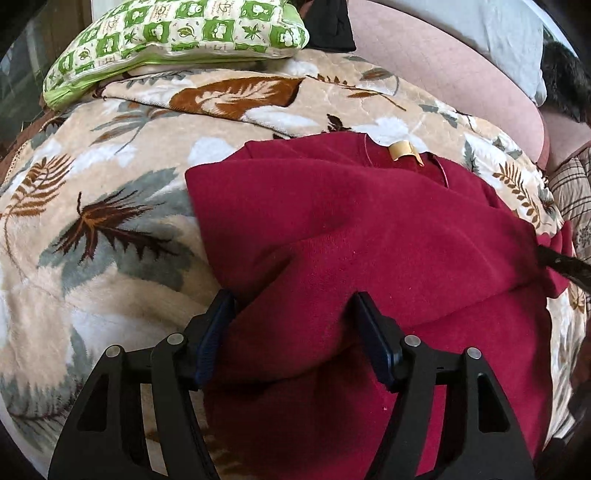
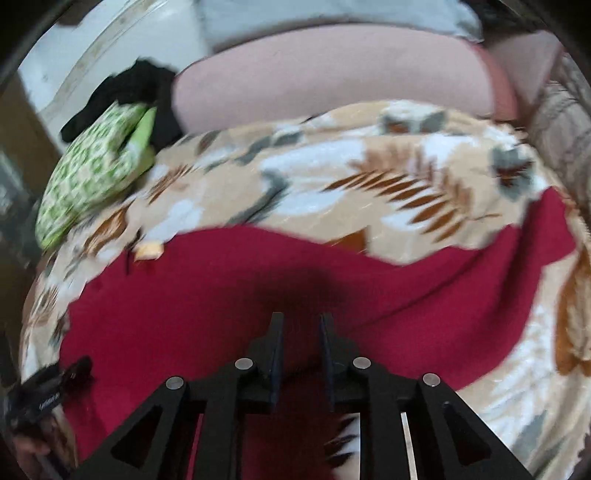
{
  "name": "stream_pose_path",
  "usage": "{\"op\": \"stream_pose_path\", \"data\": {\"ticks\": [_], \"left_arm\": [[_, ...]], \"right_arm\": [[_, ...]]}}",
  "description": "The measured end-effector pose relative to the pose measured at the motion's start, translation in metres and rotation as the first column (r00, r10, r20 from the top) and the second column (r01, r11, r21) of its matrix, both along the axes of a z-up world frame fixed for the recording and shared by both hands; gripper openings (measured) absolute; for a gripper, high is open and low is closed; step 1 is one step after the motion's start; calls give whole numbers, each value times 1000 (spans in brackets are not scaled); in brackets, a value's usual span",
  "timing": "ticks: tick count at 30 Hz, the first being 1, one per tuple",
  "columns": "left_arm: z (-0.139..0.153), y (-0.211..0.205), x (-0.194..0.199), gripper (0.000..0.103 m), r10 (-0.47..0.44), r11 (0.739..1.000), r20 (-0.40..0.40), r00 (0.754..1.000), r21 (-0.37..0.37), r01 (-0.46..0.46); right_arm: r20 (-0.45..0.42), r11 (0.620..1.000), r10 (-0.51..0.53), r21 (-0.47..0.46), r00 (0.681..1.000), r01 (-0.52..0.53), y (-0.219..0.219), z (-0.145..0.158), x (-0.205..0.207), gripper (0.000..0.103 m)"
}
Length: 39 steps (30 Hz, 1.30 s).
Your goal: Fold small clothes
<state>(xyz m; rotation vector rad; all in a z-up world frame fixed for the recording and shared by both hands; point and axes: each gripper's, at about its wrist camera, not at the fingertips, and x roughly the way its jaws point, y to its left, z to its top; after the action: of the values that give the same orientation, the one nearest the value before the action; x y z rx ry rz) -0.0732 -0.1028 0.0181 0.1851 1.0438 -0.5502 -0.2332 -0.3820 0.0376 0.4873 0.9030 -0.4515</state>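
Red fleece garment point(image 1: 369, 229) is lying on the leaf-print blanket point(image 1: 92, 221) covering the bed, partly folded, tan neck label point(image 1: 400, 150) at the far edge.

Left gripper point(image 1: 295, 317): fingers are spread wide, straddling a raised fold ridge, not clamping anything. Right gripper point(image 2: 301, 332): fingers are standing a narrow gap apart over the fleece point(image 2: 221, 295); right wrist view is motion-blurred, so I cannot tell if cloth is pinched between them.

My read: a fold-over is in progress. To do it well, close the left fingers on the ridge edge only, taking the top layer and not the blanket pile. Lift low, carry across, line up edges, then press flat. Plush blanket is grabbing fleece, so dragging risks bunching.

Around the bed: green checked pillow point(image 1: 177, 33) at the far left corner, black cloth point(image 1: 328, 26) beside it, pink cushion point(image 1: 443, 66) behind, plaid fabric point(image 1: 574, 184) far right.
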Motion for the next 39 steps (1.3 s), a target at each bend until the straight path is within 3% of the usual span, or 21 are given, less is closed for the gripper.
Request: {"op": "stream_pose_path", "data": {"ticks": [4,8,10,12,14,16,19,22,24,26,31,33,35,36,39], "left_arm": [[14,3,-5,67,4,1000,16,1000,2,-4],[39,4,-13,67,16,997,55,998,-79,-12],[49,-2,-17,67,8,994,66,998,-113,0],[55,-11,-22,67,-14,991,68,998,-131,23],[56,-21,-27,67,-42,990,68,997,-128,51],[53,-31,-31,67,-66,991,66,996,-114,73],[45,-40,-32,67,-84,991,43,996,-104,88],[39,-44,-30,67,-78,991,25,997,-103,81],[35,-46,-29,67,-75,993,15,997,-95,76],[32,-47,-27,67,-71,994,8,997,-87,71],[32,-47,-27,67,-71,996,15,997,-61,72],[32,-46,-27,67,-69,996,15,997,-53,70],[33,-44,-26,67,-64,996,10,998,-54,65],[34,-42,-25,67,-60,996,7,998,-60,61],[39,-32,-21,67,-38,995,1,999,-90,38]], "right_arm": [[-62,1000,-24,-5,998,24,-2,-29,18,17],[-10,998,-36,57,999,37,-12,-14,2,18],[13,996,-80,49,997,79,-24,-3,-13,27],[10,987,-162,-7,987,162,-45,9,-33,55],[11,971,-235,-36,972,235,-68,17,-51,56],[26,939,-342,-34,939,343,-99,25,-78,56],[76,875,-484,45,872,482,-147,28,-120,56],[121,766,-639,183,760,616,-190,19,-167,56],[127,710,-700,225,703,667,-207,10,-187,56],[117,693,-716,242,689,679,-223,2,-194,56],[145,691,-716,286,682,664,-254,-18,-188,56],[180,695,-710,337,681,636,-265,-28,-184,53],[183,706,-702,309,688,637,-269,-29,-182,26],[188,717,-689,315,700,622,-271,-25,-183,5],[273,745,-666,283,694,604,-262,5,-201,5]]}}
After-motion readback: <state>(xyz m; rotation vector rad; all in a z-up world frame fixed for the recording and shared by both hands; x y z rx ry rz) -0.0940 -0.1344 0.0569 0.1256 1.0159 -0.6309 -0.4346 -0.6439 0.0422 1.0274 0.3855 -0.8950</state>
